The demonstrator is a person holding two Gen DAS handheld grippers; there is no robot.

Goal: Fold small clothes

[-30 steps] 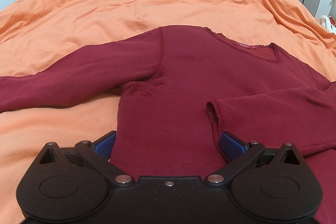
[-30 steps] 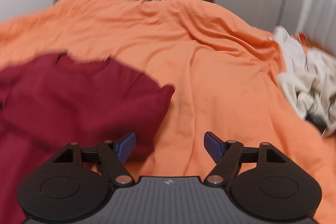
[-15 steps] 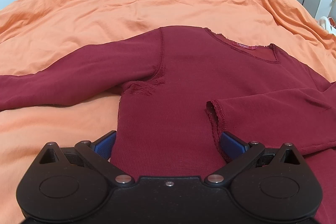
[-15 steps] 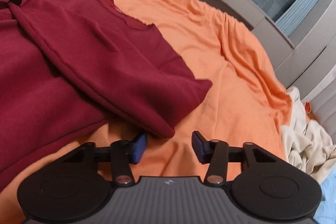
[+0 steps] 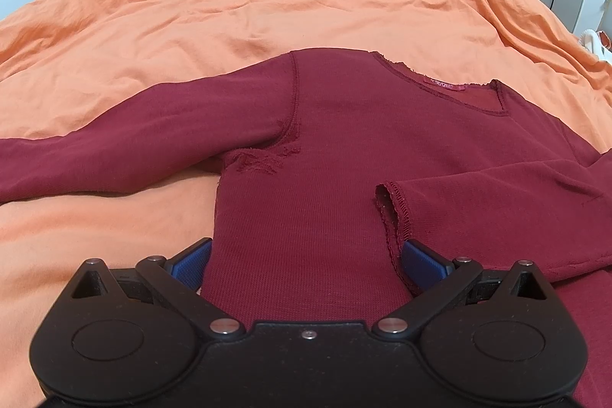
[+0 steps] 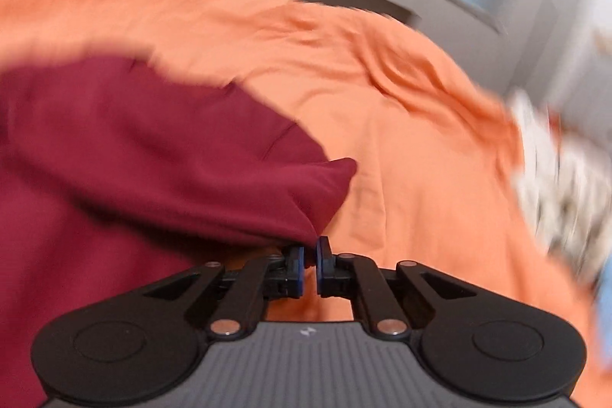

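We see a dark red shirt [image 5: 344, 155] lying flat on the orange bedcover [image 5: 237, 2], one sleeve [image 5: 126, 148] stretched out sideways and the other sleeve [image 5: 497, 205] folded across the body. Our left tool [image 5: 306, 257] is spread wide open over the shirt's lower part. Our right tool [image 6: 310, 260] is almost closed just below the folded corner of the shirt [image 6: 317, 190]; in this blurred view we cannot tell whether it pinches cloth. A pale heap of clothes [image 6: 562, 178] lies nearby.
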